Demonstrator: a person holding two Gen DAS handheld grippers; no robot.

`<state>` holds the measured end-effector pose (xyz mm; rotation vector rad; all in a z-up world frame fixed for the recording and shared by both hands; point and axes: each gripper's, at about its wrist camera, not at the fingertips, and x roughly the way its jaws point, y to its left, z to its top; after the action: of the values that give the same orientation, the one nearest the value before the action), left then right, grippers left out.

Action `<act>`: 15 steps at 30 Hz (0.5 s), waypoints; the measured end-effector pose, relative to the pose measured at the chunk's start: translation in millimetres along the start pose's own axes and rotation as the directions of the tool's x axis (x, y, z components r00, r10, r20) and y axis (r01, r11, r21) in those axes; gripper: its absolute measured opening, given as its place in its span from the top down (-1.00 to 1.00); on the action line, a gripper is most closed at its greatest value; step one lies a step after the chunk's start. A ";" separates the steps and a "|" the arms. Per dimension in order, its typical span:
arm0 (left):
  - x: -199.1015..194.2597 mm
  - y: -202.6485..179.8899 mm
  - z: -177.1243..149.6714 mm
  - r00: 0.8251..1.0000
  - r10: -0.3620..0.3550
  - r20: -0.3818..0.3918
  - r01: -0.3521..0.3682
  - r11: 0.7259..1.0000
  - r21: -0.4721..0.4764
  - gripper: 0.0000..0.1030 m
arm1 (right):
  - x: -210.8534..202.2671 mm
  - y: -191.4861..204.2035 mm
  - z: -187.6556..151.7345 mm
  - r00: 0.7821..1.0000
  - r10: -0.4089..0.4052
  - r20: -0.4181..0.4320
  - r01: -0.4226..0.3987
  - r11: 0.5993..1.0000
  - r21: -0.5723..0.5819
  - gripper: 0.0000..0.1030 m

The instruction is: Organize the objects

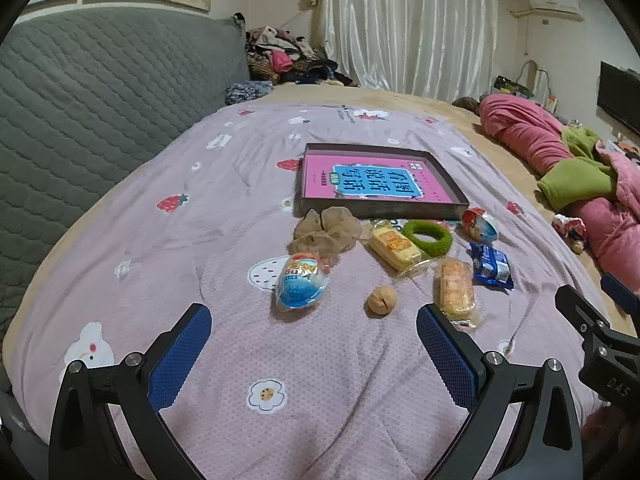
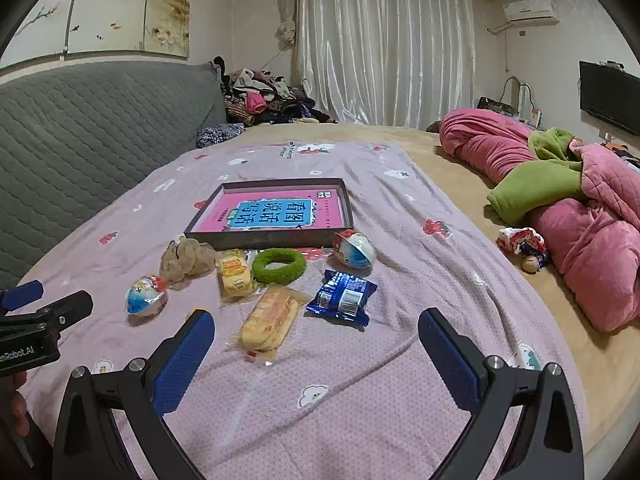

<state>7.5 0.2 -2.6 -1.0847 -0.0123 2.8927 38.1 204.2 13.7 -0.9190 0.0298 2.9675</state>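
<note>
Left wrist view: left tongs (image 1: 314,328) spread wide and empty above the bed (image 1: 160,280), walnut (image 1: 381,299) lying just ahead between the fingers. Right tongs (image 2: 316,336), equally wide and empty, hang nearest the long cracker pack (image 2: 270,318), angled up-right.

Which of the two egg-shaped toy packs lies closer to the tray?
The red-topped egg pack by the tray's near right corner. The other egg pack, mostly blue, lies farther out on the left, past the beige scrunchie.

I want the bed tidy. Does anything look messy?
Yes. The snacks, a green ring, a walnut and a beige scrunchie lie scattered in front of the box, none of them inside it.
</note>
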 end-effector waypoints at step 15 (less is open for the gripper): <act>7.0 6.3 31.3 1.000 0.021 0.011 -0.021 1.000 0.001 -0.99 | 3.5 1.1 38.2 0.999 -0.045 0.029 0.046 0.999 -0.028 -1.00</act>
<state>-18.6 -5.3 16.2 -1.0753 0.0007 2.9170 13.5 204.3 43.2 -0.8678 -0.0339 2.9461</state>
